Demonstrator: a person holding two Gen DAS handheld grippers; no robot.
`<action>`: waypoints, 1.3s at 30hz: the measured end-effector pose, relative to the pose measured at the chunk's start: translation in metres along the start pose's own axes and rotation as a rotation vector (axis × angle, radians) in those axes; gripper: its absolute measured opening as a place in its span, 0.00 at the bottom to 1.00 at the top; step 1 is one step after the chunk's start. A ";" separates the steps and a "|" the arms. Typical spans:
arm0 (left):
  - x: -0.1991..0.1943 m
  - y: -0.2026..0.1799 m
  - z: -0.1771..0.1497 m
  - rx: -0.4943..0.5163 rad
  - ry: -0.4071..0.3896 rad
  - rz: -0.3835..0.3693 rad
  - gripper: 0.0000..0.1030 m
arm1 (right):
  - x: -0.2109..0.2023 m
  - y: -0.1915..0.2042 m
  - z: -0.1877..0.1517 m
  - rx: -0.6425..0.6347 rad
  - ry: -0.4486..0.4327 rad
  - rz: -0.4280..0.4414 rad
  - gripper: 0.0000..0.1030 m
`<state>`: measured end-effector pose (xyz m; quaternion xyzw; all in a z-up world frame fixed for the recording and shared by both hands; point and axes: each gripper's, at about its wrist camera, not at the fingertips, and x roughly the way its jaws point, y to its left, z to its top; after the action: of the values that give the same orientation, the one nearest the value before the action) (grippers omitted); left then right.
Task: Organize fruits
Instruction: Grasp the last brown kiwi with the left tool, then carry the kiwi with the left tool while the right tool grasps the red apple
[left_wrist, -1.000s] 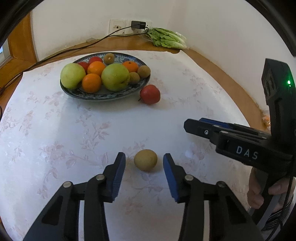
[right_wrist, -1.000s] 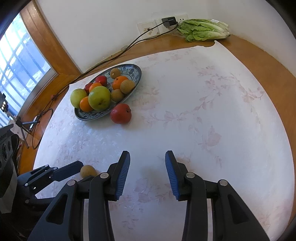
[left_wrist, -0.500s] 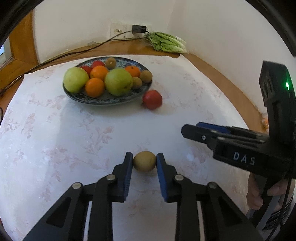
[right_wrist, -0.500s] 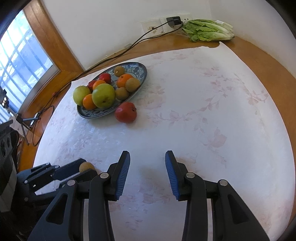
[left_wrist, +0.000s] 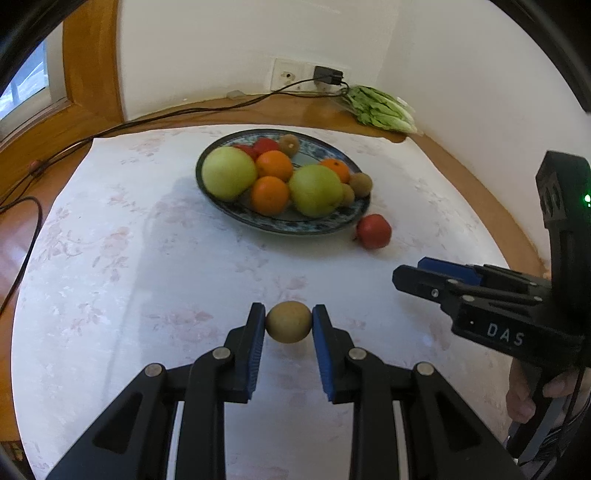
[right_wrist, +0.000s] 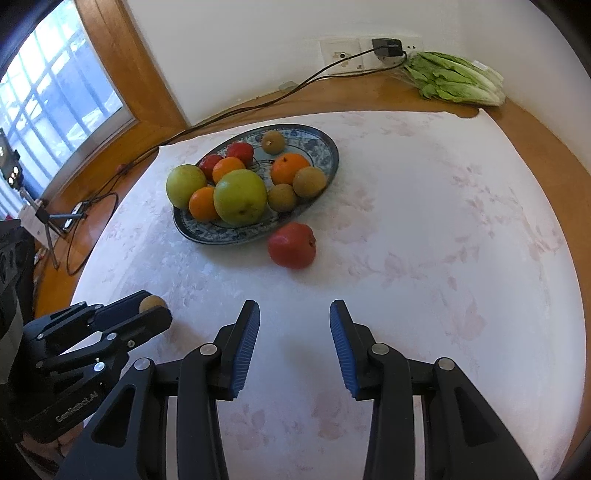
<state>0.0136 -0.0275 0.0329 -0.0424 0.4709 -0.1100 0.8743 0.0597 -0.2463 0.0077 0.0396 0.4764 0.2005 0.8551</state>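
- White walls (right_wrist: 258, 44) meet in the far right corner.
- Wood-framed window (right_wrist: 55, 107), far left, daylight coming through.
- Wall socket (right_wrist: 341, 55) with a black cable (right_wrist: 229, 110).
- Round wooden table (right_wrist: 535, 125) under a pale floral cloth (right_wrist: 424, 206).

Daylight came from the window (right_wrist: 55, 107) at the upper left of the right wrist frame, its panes washed out pale. The white tabletop (right_wrist: 424, 229) glared brightly and lost detail there. Soft shadows lay under the plate (left_wrist: 236, 218) and fruit in the left wrist frame, where the plate looked slightly smeared. Both frames bowed strongly, with black corners at the edges.
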 end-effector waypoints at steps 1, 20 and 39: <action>0.000 0.001 0.000 -0.004 0.000 0.001 0.26 | 0.002 0.001 0.002 -0.002 0.004 -0.001 0.40; 0.002 0.020 0.000 -0.074 0.007 0.016 0.26 | 0.029 0.012 0.022 -0.048 0.000 -0.046 0.40; 0.001 0.023 0.001 -0.085 0.004 0.008 0.26 | 0.029 0.008 0.020 -0.023 -0.034 -0.033 0.34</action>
<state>0.0188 -0.0056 0.0285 -0.0774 0.4771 -0.0862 0.8712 0.0868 -0.2256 -0.0025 0.0252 0.4601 0.1913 0.8666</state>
